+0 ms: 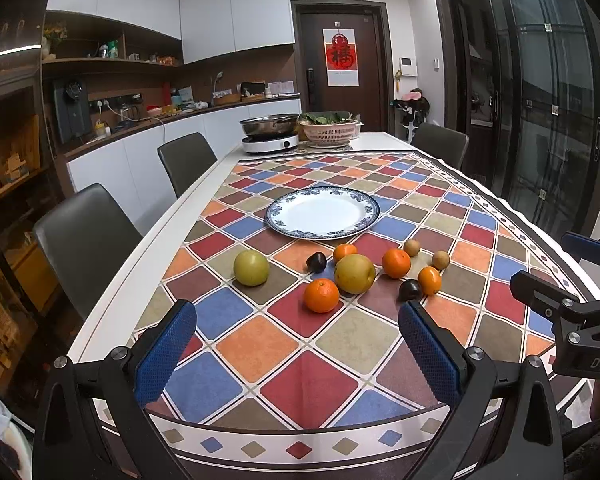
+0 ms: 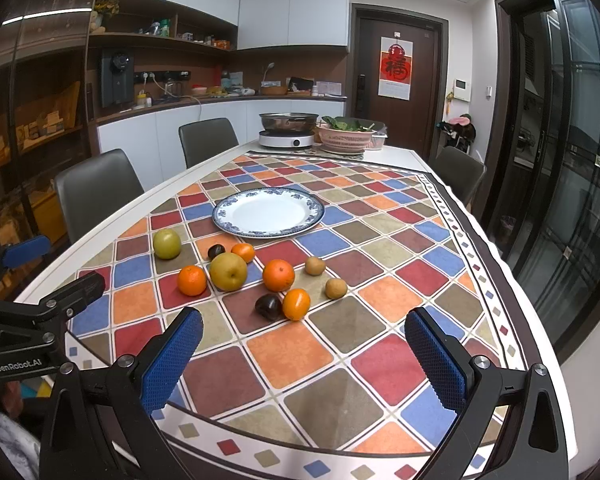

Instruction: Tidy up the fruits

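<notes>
Room, left wrist view: kitchen-dining space around you, with a long white table point(image 1: 228, 160) under a checked tablecloth point(image 1: 300, 372), grey chairs along its left side and a dark door at the far end.
Far end of table: a steel pan on a white cooker point(image 1: 270, 143), with a pink basket of greens point(image 1: 331, 130) just beside it.
Plate: the blue-rimmed plate point(image 1: 276, 216) sits mid-table with nothing on it, beyond the fruit.
Fruit: all of it lies on the cloth between you and the plate. A green pear point(image 1: 251, 267) sits apart on the left; a yellow pear point(image 1: 355, 273) is in the middle with the nearest orange point(image 1: 321, 295) just in front of it; a dark plum point(image 1: 316, 261) lies behind.
Left gripper: your left gripper point(image 1: 298, 354) hovers near the table edge, jaws spread wide, nothing between the blue pads.
Right edge: part of the other tool shows there.

Room, right wrist view: same table and cloth, seen from further right.
Fruit: a second dark plum point(image 2: 269, 306) touches a small orange point(image 2: 296, 303); two small brown fruits point(image 2: 336, 288) lie to the right; a larger orange point(image 2: 278, 275) sits behind.
Right gripper: your right gripper point(image 2: 304, 354) is also wide apart and holds nothing, short of the fruit.
</notes>
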Tool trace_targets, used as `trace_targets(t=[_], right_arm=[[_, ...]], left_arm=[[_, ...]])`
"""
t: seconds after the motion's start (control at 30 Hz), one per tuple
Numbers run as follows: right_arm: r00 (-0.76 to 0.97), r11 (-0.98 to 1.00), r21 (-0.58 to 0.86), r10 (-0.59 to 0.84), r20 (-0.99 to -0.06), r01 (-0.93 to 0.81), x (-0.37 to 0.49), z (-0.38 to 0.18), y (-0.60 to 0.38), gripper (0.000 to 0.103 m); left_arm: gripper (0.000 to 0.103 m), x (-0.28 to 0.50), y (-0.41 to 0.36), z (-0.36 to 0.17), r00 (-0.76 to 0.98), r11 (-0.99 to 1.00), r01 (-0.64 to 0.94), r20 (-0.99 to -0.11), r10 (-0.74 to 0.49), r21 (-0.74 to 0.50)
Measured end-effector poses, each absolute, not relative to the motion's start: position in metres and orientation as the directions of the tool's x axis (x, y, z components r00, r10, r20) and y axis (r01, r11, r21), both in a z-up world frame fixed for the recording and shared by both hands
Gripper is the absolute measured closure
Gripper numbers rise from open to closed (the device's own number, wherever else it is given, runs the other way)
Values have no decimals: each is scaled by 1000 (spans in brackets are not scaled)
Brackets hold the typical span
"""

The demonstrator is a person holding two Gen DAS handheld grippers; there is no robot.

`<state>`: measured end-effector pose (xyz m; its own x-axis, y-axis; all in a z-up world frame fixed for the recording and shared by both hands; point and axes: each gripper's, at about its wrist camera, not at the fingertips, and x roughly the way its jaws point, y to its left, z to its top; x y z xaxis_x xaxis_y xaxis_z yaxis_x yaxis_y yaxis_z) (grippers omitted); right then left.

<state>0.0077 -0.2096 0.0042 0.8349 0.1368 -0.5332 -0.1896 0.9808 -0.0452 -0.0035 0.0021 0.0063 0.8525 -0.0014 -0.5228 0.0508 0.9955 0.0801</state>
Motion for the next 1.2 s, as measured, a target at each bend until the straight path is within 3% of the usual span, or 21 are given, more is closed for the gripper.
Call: trace_targets(t=[1.2], right_arm=[[836,981,-47,136,-532,-190,7,3,-209,1]], left_arm=[[0,-7,6,14,862,996,42,-506,2,75]])
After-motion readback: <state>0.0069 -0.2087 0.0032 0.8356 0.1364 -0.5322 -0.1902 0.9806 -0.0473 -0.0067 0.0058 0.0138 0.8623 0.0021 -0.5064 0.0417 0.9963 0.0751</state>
